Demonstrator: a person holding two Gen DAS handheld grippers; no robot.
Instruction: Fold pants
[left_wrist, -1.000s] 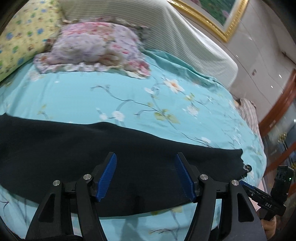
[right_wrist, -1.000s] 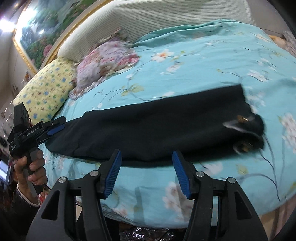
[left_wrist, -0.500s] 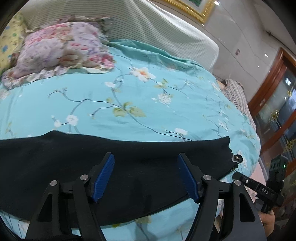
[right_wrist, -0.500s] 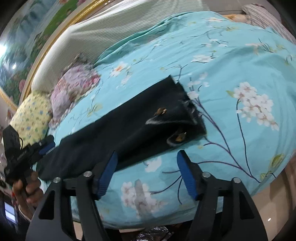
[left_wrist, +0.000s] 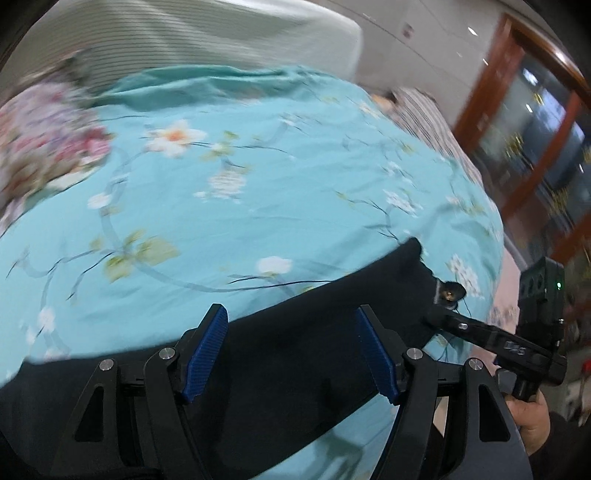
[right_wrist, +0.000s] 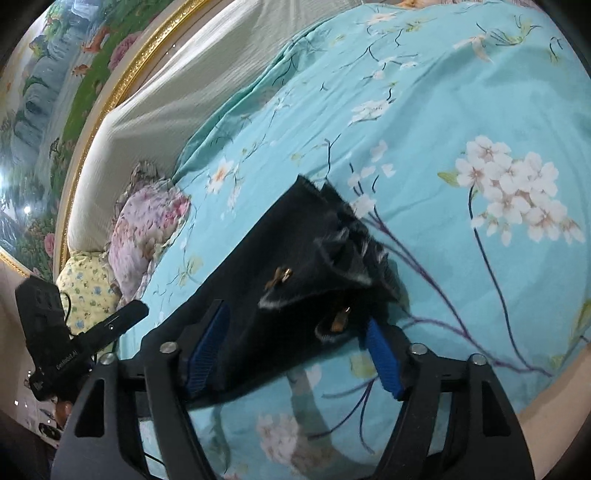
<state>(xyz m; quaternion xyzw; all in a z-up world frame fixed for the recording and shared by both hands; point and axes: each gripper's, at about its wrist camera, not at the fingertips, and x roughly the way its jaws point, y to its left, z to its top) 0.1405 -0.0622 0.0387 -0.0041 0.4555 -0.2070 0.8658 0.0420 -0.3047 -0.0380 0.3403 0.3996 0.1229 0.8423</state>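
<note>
Black pants (left_wrist: 295, 354) lie flat in a long strip across a turquoise floral bedspread (left_wrist: 258, 192). My left gripper (left_wrist: 290, 354) is open and empty, hovering just over the middle of the strip. In the right wrist view the pants (right_wrist: 258, 306) end in the waistband with pocket linings and brass buttons showing. My right gripper (right_wrist: 295, 347) is open and empty, its fingers straddling that waistband end close above the cloth. The right gripper also shows in the left wrist view (left_wrist: 443, 314), at the waistband end.
A pink floral pillow (right_wrist: 144, 229) and a yellow flowered pillow (right_wrist: 85, 288) lie by the padded cream headboard (right_wrist: 177, 96). A gold-framed painting (right_wrist: 55, 92) hangs behind it. The bed's near edge runs just below the pants. A wooden door frame (left_wrist: 517, 110) stands at far right.
Both grippers have swung toward the waistband end of the pants. The right gripper has closed in on the waistband and dropped lower. The pants have not moved.
</note>
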